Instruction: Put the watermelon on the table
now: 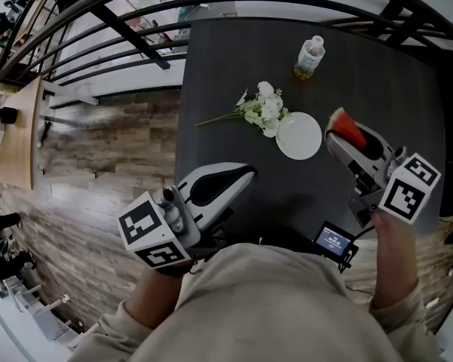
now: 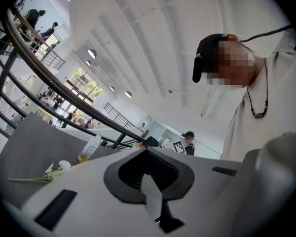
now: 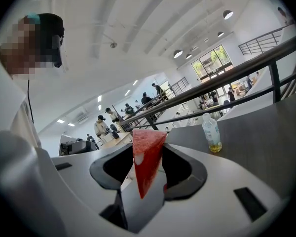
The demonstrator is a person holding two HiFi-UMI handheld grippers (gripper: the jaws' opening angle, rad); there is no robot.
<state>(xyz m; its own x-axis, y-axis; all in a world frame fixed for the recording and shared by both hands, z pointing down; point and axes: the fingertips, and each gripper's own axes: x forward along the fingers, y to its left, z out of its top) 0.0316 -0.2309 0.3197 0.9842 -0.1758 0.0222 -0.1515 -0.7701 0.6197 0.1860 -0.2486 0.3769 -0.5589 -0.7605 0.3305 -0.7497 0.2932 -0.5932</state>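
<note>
A red wedge of watermelon [image 1: 349,129] [image 3: 146,164] is pinched between the jaws of my right gripper [image 1: 338,137] [image 3: 148,149], which is shut on it. It hangs over the right side of the dark table [image 1: 392,104], just right of a white plate [image 1: 299,136]. In the right gripper view the slice stands upright, point down. My left gripper [image 1: 248,173] [image 2: 150,154] rests low over the table's near left edge, jaws together with nothing between them.
A bunch of white flowers [image 1: 263,110] [image 2: 56,169] lies left of the plate. A clear bottle with yellow liquid [image 1: 310,57] [image 3: 211,134] [image 2: 89,150] stands at the far side. A small screen device [image 1: 334,240] sits at the near edge. Black railings run behind; wooden floor lies to the left.
</note>
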